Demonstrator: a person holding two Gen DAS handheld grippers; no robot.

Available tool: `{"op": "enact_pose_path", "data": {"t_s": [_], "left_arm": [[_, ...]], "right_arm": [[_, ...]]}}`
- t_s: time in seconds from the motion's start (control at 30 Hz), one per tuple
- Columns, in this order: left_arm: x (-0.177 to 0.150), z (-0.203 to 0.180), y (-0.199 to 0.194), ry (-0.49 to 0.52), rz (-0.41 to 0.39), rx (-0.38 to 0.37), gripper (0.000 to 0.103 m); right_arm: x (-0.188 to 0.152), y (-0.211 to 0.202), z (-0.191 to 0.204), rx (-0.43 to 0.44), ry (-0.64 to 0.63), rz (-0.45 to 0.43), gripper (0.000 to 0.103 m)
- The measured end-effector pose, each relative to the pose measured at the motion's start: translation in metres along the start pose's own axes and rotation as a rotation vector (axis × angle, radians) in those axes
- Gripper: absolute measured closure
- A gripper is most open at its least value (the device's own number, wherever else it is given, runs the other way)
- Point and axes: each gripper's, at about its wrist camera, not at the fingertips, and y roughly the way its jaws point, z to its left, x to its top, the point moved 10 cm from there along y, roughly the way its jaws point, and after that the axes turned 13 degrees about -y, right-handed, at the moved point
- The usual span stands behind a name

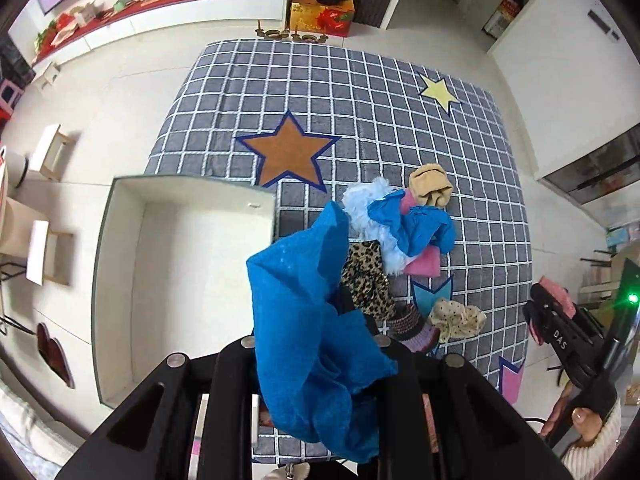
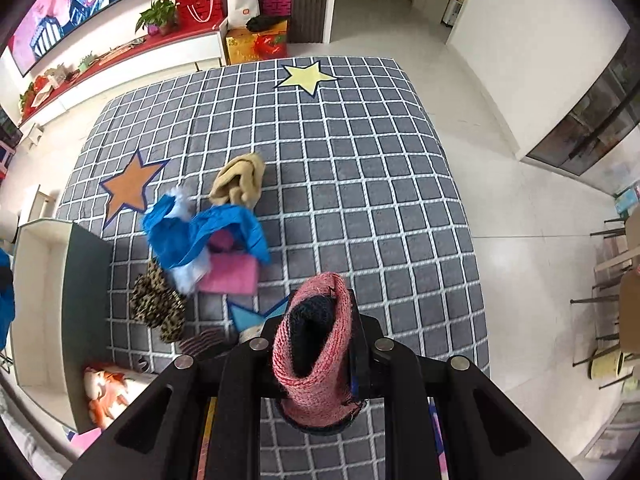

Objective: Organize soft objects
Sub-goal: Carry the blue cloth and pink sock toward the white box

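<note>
My left gripper [image 1: 316, 344] is shut on a bright blue cloth [image 1: 308, 312] that hangs bunched over its fingers, above the rug beside the white box [image 1: 120, 248]. My right gripper [image 2: 320, 344] is shut on a pink knitted piece with a dark blue inside [image 2: 320, 344], held up over the grey checked rug [image 2: 360, 184]. On the rug lies a heap: a blue cloth [image 2: 208, 232], pale blue fluffy fabric [image 1: 368, 208], a pink towel [image 2: 232, 274], a tan cloth [image 2: 240, 180], a leopard-print piece [image 2: 158, 304], a striped sock [image 1: 412, 326] and a dotted cream cloth [image 1: 456, 316].
The white open box [image 2: 40, 280] stands at the rug's left edge, with an orange and white soft toy [image 2: 104, 394] beside its dark wall. A low red-topped shelf [image 1: 168, 0] with plants and bags runs along the back. Chairs [image 2: 616, 264] stand at the right.
</note>
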Motion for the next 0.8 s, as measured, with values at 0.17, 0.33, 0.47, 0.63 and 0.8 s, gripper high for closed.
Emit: {"op": "enact_pose_path", "data": {"t_s": [0.17,0.33,0.47,0.63,0.8], "left_arm": [[-0.007,0.028,-0.013,-0.019,-0.056,0.018,0.080],[-0.015,0.058,-0.019,-0.060,-0.078,0.006,0.080],[-0.021,0.087,-0.025,-0.103,-0.095,0.012,0.080],[-0.030,0.130,-0.031,-0.154,-0.128,0.062,0.080],[-0.044,0.171,-0.033,-0.210,-0.152,0.108,0.080]], "right_arm": [[0.004,-0.019,0.027,0.012,-0.036,0.000,0.084],[0.013,-0.039,0.050,0.012,-0.075,-0.035,0.084],[0.021,-0.053,0.073,0.025,-0.102,-0.066,0.084],[0.029,-0.059,0.106,0.042,-0.160,-0.073,0.084],[0.034,-0.063,0.156,0.063,-0.261,-0.077,0.084]]}}
